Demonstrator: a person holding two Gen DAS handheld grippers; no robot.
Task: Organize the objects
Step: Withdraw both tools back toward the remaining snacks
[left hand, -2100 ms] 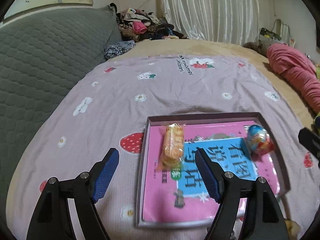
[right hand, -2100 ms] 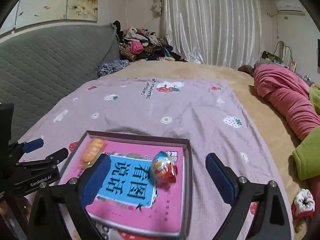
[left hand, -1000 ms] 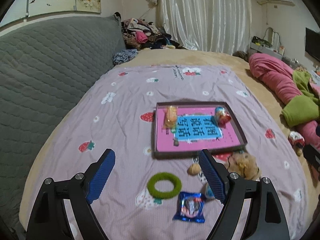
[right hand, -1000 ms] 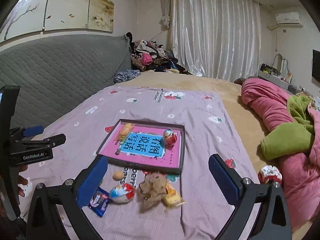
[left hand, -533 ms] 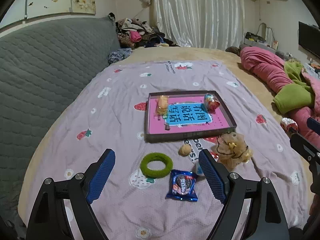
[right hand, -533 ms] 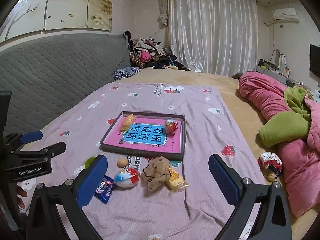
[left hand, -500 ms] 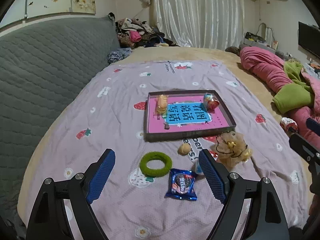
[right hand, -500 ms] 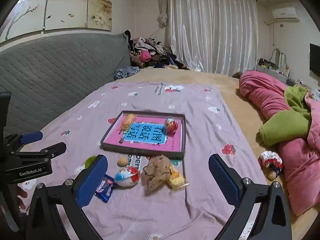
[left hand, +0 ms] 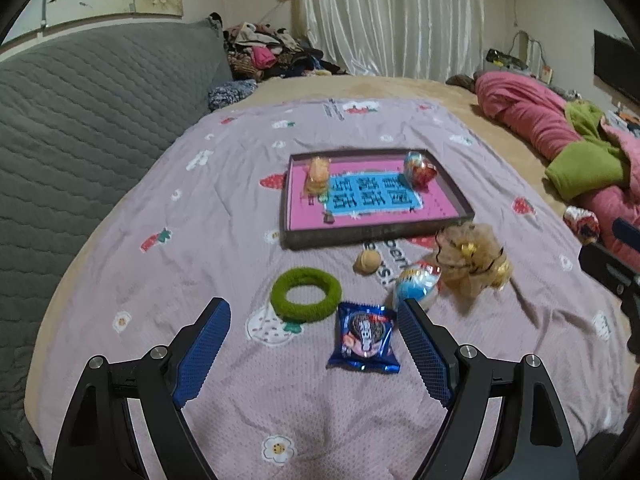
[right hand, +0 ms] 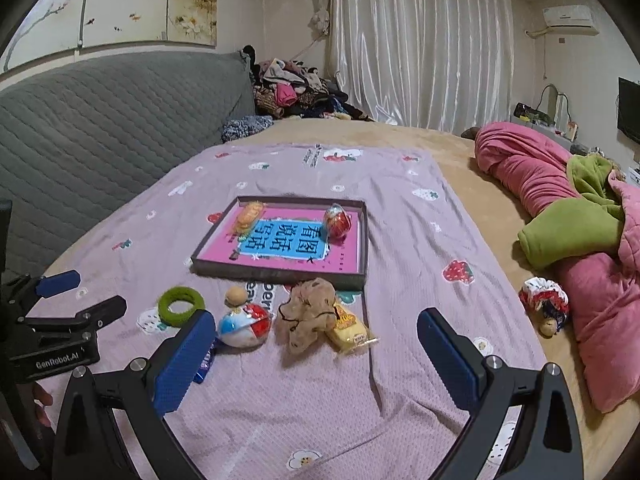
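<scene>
In the right wrist view, two snacks (right hand: 249, 216) are seen in the tray (right hand: 280, 274), while five items at its six o'clock are left out, and both the left gripper (left hand: 312, 342) and the right gripper (right hand: 316, 346) are held released, grasping nothing.

Soft, even indoor light fills both views, rather dim and warm, casting only faint shadows beneath things on the mauve flower-printed bedspread (left hand: 224, 216). The glossy white pleated curtain (right hand: 420, 52) shows pale sheen. Fisheye distortion bows the bed and the grey quilted headboard (right hand: 104, 120), with black vignetting at the corners. The left wrist view is slightly motion-blurred around the shallow dark tray with a pink book (left hand: 372, 236); the right is sharper.
</scene>
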